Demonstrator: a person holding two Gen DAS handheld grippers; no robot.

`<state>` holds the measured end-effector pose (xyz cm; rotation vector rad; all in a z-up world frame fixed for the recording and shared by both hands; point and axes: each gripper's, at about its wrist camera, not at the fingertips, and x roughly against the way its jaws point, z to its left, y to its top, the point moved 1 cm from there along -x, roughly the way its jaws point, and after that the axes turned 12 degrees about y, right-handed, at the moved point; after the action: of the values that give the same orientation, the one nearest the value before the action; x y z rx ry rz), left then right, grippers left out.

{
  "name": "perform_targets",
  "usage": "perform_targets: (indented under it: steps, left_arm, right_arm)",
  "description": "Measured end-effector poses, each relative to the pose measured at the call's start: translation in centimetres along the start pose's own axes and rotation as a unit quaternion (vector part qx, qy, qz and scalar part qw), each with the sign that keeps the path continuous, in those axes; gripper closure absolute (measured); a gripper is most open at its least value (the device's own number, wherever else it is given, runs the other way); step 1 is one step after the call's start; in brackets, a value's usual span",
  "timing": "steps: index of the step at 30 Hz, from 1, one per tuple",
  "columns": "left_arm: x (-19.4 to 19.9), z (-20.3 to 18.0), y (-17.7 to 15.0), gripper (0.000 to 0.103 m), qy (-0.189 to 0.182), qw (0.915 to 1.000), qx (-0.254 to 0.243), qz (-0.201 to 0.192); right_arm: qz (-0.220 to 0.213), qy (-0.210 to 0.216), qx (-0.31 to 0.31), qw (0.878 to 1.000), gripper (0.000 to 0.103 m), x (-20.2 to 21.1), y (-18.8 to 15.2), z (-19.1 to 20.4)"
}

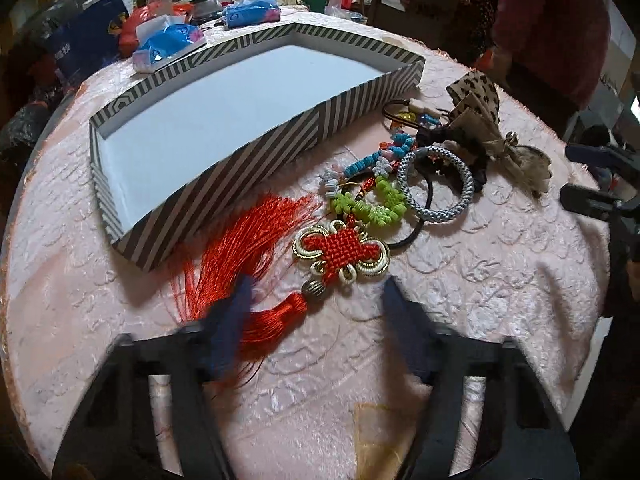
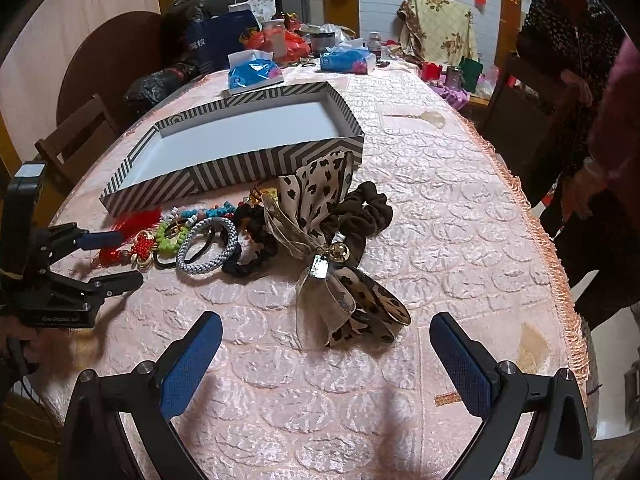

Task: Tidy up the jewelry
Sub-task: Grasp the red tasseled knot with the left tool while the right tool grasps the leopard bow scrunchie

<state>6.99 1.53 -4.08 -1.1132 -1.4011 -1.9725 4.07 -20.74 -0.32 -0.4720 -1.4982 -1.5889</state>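
1. Nearest our left gripper [image 1: 316, 292], on the pink embossed tablecloth [image 1: 480, 280], we note the red knot ornament [image 1: 340, 254]: a woven red knot edged with pale gold cord loops, a ribbed metal bead below it, and a long red tassel [image 1: 240, 248] fanned out toward the box. Its jaws stand part-way apart, with the tassel's bound neck and the bead between them. The left finger [image 1: 234, 312] is blurred and lies over the tassel threads; we cannot tell whether a pad presses on them.

2. Our right gripper [image 2: 326, 354] hangs over the cloth with its jaws spread wide and nothing between them. Just ahead of it lies the leopard-print bow [image 2: 316, 200], cream with dark spots, sheer ribbon tails and a small metal tag.

3. Behind the bow we see a dark brown scrunchie [image 2: 368, 208], touching it, and a black scrunchie [image 2: 252, 256] to the left.

4. Further on, the pile holds a grey braided ring [image 1: 440, 184], a thin black hair tie [image 1: 416, 224], a lime-green beaded piece [image 1: 372, 204], and a string of blue and pink beads [image 1: 384, 156]. They overlap one another.

5. Beyond the pile, just beside it, sits the striped box [image 1: 208, 188], shallow, with grey-and-white striped walls and a plain white floor; no jewelry lies in it.

6. Farthest off, blue tissue packs [image 2: 256, 72] rest at the table's far end.
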Motion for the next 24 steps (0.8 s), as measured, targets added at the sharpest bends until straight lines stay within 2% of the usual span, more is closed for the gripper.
perform_targets:
  steps: [1,2,6,10,11,12,14,19,22,24]
  left_arm:
    - [0.3,0.0,0.1,0.088,0.004,1.0,0.007,0.001]
    - [0.5,0.3,-0.1,0.093,0.0,0.9997,0.021,0.011]
    - [1.8,-0.5,-1.5,0.093,0.009,0.9994,0.032,0.012]
    - [2.6,-0.2,-2.7,0.093,0.03,0.9966,0.076,0.009]
    - [2.5,-0.1,-2.9,0.093,0.031,0.9958,0.085,0.012]
    - [2.6,0.0,-3.2,0.093,0.031,0.9949,0.095,0.012]
    - [2.6,0.1,-3.3,0.093,0.033,0.9936,0.107,0.009]
    - [2.3,0.4,-2.9,0.093,0.031,0.9913,0.127,0.012]
    - [2.3,0.5,-2.9,0.093,0.031,0.9909,0.13,0.015]
    - [2.2,0.5,-2.7,0.093,0.032,0.9908,0.13,0.018]
  right_arm:
    - [0.002,0.0,0.002,1.0,0.0,-0.1,0.0,0.1]
    - [0.003,-0.001,0.004,1.0,0.0,-0.2,0.0,0.1]
    - [0.003,0.0,-0.001,1.0,0.0,-0.2,-0.1,-0.2]
    - [-0.009,0.016,-0.021,1.0,0.0,0.9,0.2,-2.1]
    - [-0.007,0.022,-0.024,0.999,0.003,1.0,0.6,-2.8]
    - [-0.003,0.028,-0.027,0.999,0.012,1.0,1.0,-3.3]
    - [0.01,0.048,-0.014,0.999,0.024,0.8,1.8,-3.6]
    - [0.042,0.087,0.056,0.994,0.027,-1.2,3.9,-2.9]
    - [0.055,0.107,0.074,0.99,0.04,-3.1,4.5,-3.1]
    - [0.066,0.108,0.069,0.99,0.055,-4.3,4.0,-3.7]
